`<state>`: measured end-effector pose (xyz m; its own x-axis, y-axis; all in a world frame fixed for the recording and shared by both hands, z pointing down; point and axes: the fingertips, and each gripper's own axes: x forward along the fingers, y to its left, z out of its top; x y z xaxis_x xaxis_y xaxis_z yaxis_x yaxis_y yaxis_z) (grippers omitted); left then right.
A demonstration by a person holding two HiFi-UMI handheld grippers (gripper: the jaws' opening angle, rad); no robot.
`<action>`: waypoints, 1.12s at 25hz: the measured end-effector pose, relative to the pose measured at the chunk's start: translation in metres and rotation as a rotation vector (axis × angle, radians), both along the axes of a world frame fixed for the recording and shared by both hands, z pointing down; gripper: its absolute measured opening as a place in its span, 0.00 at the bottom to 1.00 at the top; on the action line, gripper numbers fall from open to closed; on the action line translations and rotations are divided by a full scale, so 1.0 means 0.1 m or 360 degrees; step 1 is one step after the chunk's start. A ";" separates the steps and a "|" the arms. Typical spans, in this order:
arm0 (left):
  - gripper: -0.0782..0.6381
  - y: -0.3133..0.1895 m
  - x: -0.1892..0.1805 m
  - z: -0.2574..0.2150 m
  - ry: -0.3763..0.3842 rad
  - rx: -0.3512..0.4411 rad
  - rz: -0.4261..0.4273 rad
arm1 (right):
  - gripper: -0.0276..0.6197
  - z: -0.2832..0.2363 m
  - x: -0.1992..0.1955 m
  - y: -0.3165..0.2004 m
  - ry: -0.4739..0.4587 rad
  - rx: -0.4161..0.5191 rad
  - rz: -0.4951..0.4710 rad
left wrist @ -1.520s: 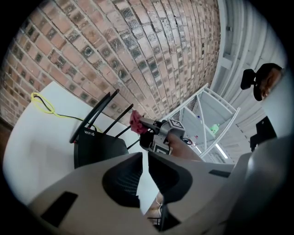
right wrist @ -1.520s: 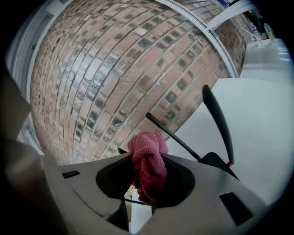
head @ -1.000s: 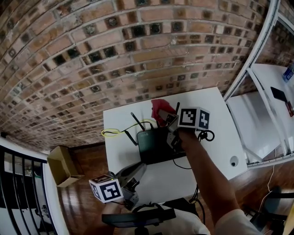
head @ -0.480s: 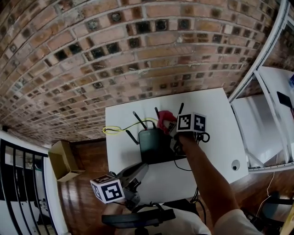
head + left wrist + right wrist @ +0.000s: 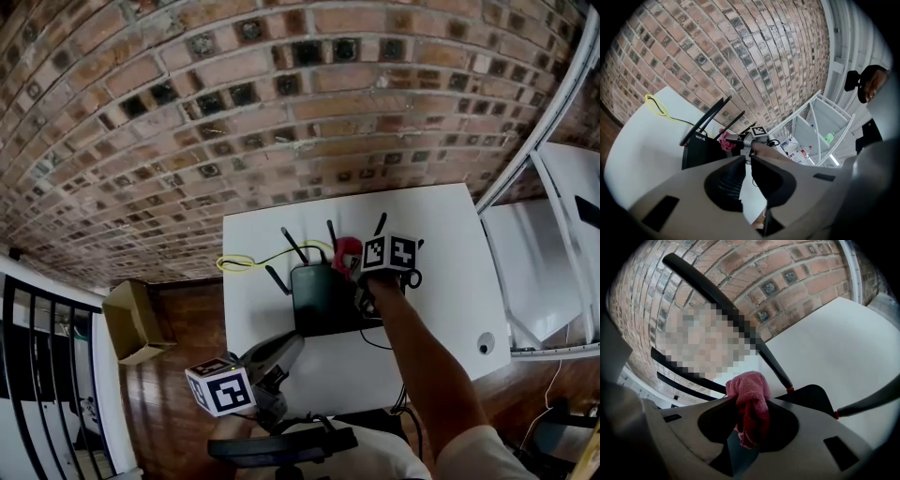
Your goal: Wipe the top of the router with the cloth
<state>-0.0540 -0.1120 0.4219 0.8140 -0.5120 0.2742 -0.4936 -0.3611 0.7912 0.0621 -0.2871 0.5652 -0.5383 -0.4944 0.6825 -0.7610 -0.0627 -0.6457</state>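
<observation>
Your right gripper [image 5: 354,265] has drawn the pink terry cloth [image 5: 347,251] pinched in its jaws toward the rear edge of the black antennaed router [image 5: 326,302] on the white bench [image 5: 441,234]. Your left gripper [image 5: 281,349] hovers with its jaws pressed together, empty.

Cloth [image 5: 751,399] is pink, router [image 5: 323,300] black, table [image 5: 441,244] white.

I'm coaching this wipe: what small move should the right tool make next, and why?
Probably draw the right tool toward the person, dragging the cloth across the router: the cloth is clamped at the rear edge by the antennas, and most of the top lies nearer.
</observation>
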 end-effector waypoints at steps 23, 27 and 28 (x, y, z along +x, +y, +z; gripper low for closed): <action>0.16 0.03 -0.13 -0.08 0.0000 0.0028 -0.0018 | 0.24 -0.68 0.13 -0.01 0.0024 0.0329 0.0155; 0.16 0.03 -0.15 -0.17 0.0001 0.0049 -0.0014 | 0.24 -1.12 0.06 -0.02 -0.0038 0.0484 0.0157; 0.16 0.03 -0.16 -0.18 -0.0006 0.0050 -0.0015 | 0.24 -1.23 0.04 -0.03 -0.0045 0.0525 0.0154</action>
<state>-0.0699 -0.1092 0.4043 0.8081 -0.5280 0.2611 -0.5003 -0.3813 0.7774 0.0661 -0.2897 0.4424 -0.4948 -0.7356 0.4627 -0.7431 0.0822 -0.6641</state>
